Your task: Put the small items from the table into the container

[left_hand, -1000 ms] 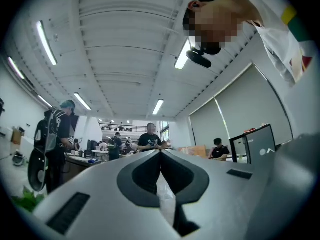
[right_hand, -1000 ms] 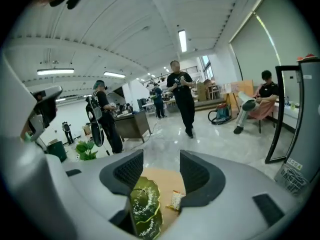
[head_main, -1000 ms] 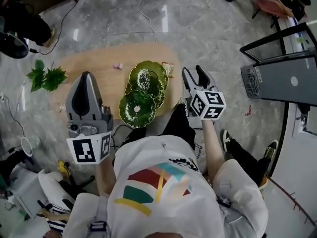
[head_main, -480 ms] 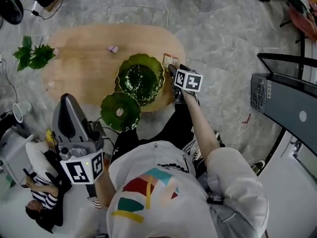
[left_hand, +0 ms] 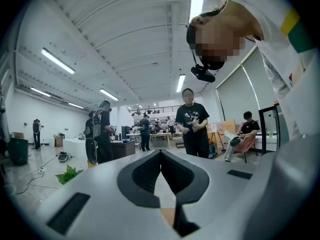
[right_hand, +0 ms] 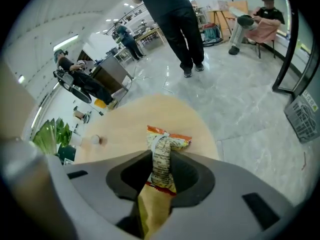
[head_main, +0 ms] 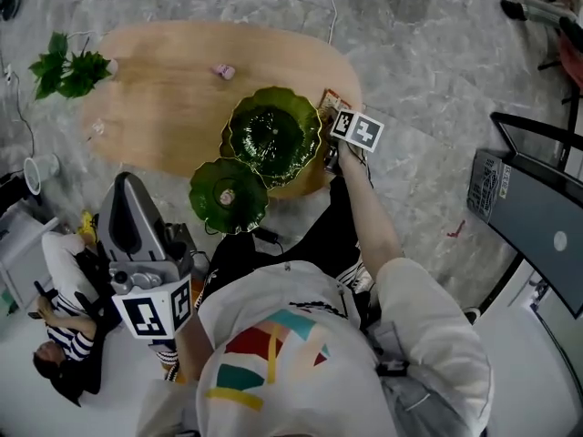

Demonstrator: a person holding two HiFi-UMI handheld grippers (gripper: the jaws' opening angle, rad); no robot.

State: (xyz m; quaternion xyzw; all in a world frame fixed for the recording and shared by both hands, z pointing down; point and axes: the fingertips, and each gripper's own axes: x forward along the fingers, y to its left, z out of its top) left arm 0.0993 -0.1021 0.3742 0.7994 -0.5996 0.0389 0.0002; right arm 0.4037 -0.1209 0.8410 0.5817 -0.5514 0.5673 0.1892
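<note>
Closing on the snack packet (right_hand: pixel 167 141), the right gripper (right_hand: pixel 161 160) holds the wrapper's middle between its jaws, squeezed to a narrow waist with the pads pressing its sides. The packet sits just beside the right rim of the large green dish (head_main: pixel 264 144), at the edge of the tabletop (head_main: pixel 164 107).

It looks light and soft: thin, crinkly printed film in orange and yellow, with a flat sealed fin at the far end and probably brittle contents. Such film is slick and yields, so a hold across the filled middle seems sounder than one on the fin, with only a gentle squeeze.

The dish is glossy, dark green and leaf-shaped with a wavy rim. It is hard and likely breakable, so the packet is better lowered in than dropped. A small green dish (head_main: pixel 205 185) of the same make touches its near-left rim. A pink item (head_main: pixel 221 71), small and rounded, lies beyond the large dish's far-left side. The left gripper (left_hand: pixel 160 154), clenched on nothing, hangs well apart from the dish, off the tabletop.
</note>
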